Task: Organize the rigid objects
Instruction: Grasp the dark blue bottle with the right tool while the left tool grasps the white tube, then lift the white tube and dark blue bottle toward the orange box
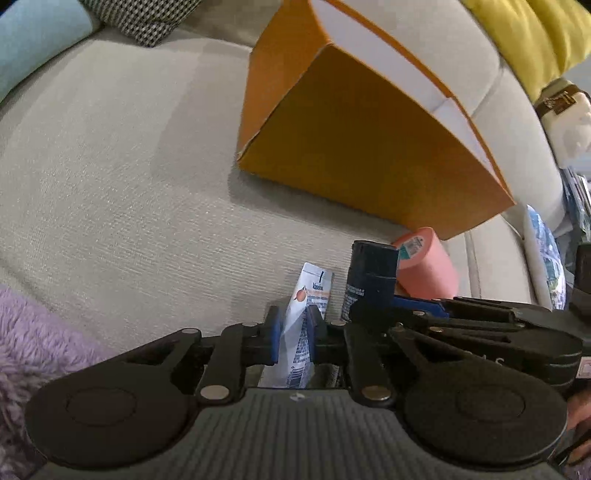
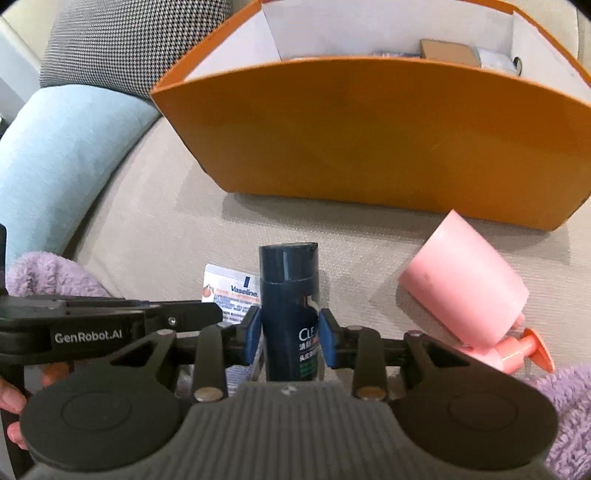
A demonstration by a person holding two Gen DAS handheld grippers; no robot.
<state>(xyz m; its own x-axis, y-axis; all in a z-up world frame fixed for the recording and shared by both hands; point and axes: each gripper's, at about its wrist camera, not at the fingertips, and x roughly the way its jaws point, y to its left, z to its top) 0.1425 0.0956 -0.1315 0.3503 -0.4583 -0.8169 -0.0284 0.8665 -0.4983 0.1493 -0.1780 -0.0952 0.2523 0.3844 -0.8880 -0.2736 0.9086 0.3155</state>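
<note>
My left gripper (image 1: 293, 334) is shut on a white Vaseline tube (image 1: 303, 325), seen edge-on just above the sofa seat. My right gripper (image 2: 290, 334) is shut on a dark blue Clear bottle (image 2: 290, 295), cap pointing away from me. The bottle (image 1: 369, 280) also shows in the left wrist view, just right of the tube. The tube (image 2: 231, 288) shows flat behind the left gripper's arm in the right wrist view. A pink pump bottle (image 2: 465, 288) lies on its side to the right. An open orange box (image 2: 369, 140) stands beyond, with small items inside.
Everything rests on a beige sofa seat (image 1: 110, 184). A light blue cushion (image 2: 55, 162) and a houndstooth cushion (image 2: 129, 40) lie at the back left. A purple fluffy blanket (image 1: 33, 350) covers the near edge. A yellow cushion (image 1: 535, 33) is at the back right.
</note>
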